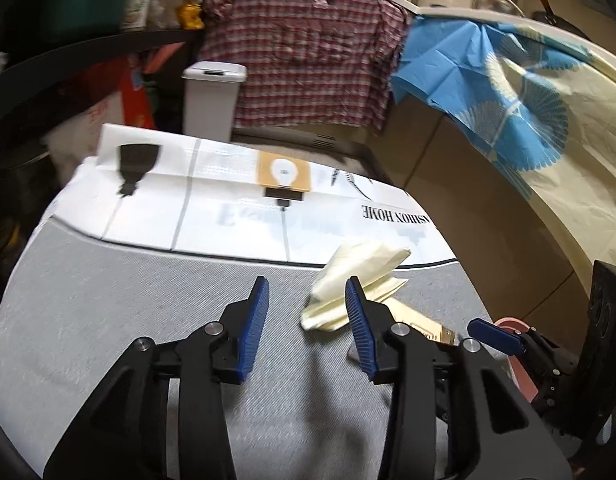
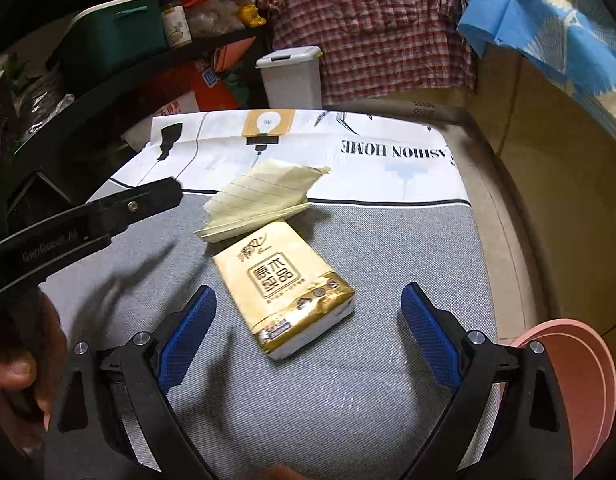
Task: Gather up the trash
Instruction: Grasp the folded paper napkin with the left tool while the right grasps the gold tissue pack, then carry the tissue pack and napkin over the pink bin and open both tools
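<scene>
Two grippers stand wide and empty above the grey tablecloth (image 2: 388, 240): the left gripper (image 1: 308, 320) risks brushing aside the loose cream tissue (image 2: 259, 196), which touches the tissue pack (image 2: 283, 296) below the right gripper (image 2: 308, 336), far from the white bin (image 2: 291, 76).

plaid shirt (image 2: 372, 20) — hanging | blue cloth (image 1: 488, 76) — draped | green box (image 2: 115, 36) — on shelf
</scene>
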A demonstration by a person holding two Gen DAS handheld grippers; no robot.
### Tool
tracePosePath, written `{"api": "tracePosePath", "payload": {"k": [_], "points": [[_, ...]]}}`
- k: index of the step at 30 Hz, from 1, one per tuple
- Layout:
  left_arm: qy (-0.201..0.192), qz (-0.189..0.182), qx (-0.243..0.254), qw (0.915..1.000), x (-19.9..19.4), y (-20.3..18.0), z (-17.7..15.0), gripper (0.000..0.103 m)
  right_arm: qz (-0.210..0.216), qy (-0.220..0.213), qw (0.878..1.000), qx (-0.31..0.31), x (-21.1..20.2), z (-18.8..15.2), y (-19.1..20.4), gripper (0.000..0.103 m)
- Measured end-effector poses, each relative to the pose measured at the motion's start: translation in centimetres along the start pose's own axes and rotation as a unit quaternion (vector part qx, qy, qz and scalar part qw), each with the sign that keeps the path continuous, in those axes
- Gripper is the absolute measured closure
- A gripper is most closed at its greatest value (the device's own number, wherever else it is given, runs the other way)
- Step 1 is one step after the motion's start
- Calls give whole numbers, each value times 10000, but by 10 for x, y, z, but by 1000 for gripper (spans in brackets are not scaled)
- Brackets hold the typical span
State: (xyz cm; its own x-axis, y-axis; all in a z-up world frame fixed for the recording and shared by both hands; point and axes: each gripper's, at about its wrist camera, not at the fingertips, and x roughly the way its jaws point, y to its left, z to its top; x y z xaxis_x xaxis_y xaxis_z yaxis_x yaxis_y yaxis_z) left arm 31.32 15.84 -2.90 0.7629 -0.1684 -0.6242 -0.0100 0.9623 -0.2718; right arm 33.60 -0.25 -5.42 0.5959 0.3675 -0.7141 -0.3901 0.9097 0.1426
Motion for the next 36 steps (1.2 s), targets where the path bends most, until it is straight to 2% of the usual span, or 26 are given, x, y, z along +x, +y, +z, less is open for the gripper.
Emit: {"api": "tracePosePath", "payload": {"k": [6,10,11,13,15,16,17,19,21,28,36], "points": [[326,-389,160,9986,26,-4,7,61,166,162,9997,69,8,2,-4,11],[521,-476,238,9972,38,-5,5,62,308,318,9990,72,14,3,-4,11],[559,-497,227,9969,40,-5,4,65,330,362,9988,70,16,3,-4,11],[586,-492,217,9968,40,-3,1,91,358,412,9985,88,18,3,-4,11],[517,-499,209,9972,35,-3,-2,97,378,409,9984,114,17,2,-5,15],[497,-464,209,9975,32,-2,-3,98,416,394,9983,146,17,1,-6,22],[479,-416,181,9978,29,-1,-6,98,421,392,9982,173,16,0,-8,23],[442,-358,57,9984,23,4,-9,98,428,354,9982,219,14,-1,-9,36],[391,-255,-104,9989,16,11,-12,99,358,345,9986,184,13,-2,-8,40],[239,199,-555,9980,-22,27,-25,99,202,280,9993,110,1,-12,0,44],[75,605,-585,9964,-68,16,-42,99,-95,84,9988,478,-32,-33,5,45]]}}
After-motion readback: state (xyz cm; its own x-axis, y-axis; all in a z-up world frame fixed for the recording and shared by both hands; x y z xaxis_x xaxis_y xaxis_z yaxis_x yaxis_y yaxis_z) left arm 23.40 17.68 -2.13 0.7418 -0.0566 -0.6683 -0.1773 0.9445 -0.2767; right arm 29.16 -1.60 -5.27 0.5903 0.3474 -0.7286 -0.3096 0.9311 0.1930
